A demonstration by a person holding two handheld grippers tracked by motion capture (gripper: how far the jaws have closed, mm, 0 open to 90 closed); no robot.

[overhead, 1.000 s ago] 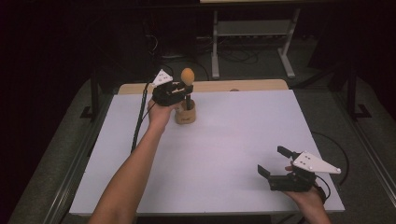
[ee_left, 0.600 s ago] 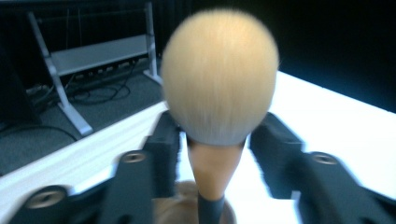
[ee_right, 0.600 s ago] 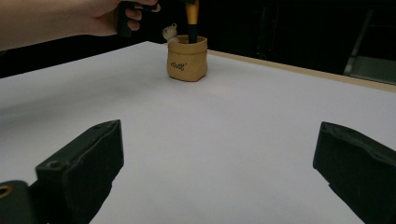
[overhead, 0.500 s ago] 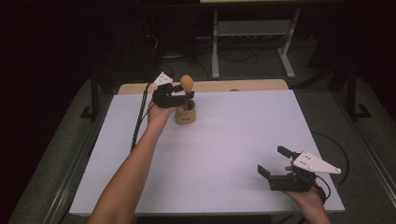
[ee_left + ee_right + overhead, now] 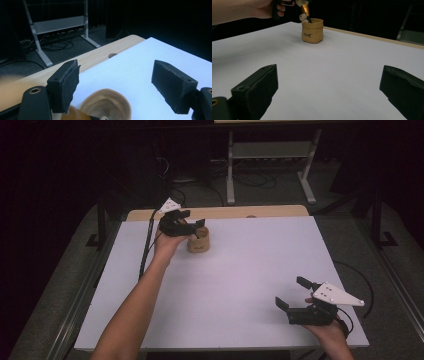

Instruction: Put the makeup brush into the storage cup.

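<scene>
- Work in hand — placing a small orange-and-white object (image 5: 305,13) into the tan sack-shaped pot (image 5: 198,240) at the far left of the white surface (image 5: 240,270).
- Left gripper (image 5: 187,221): it hovers directly over the pot's mouth. Its jaws have just been opening and now stand apart, with nothing pressed between the pads.
- In the right gripper view the object leans out of the pot, its upper end still close under the left hand (image 5: 259,8). Whether it has settled fully inside cannot be told.
- Right gripper (image 5: 295,295): jaws wide apart and empty, resting low near the front right corner of the surface, well apart from the pot.
- Handling judgement — the pot looks rigid, light and easy to tip. Take it across its outer walls, low down, not by the rim.
- The object appears small and hard, possibly smooth. Grip its narrower upper end, jaws square to it.
</scene>
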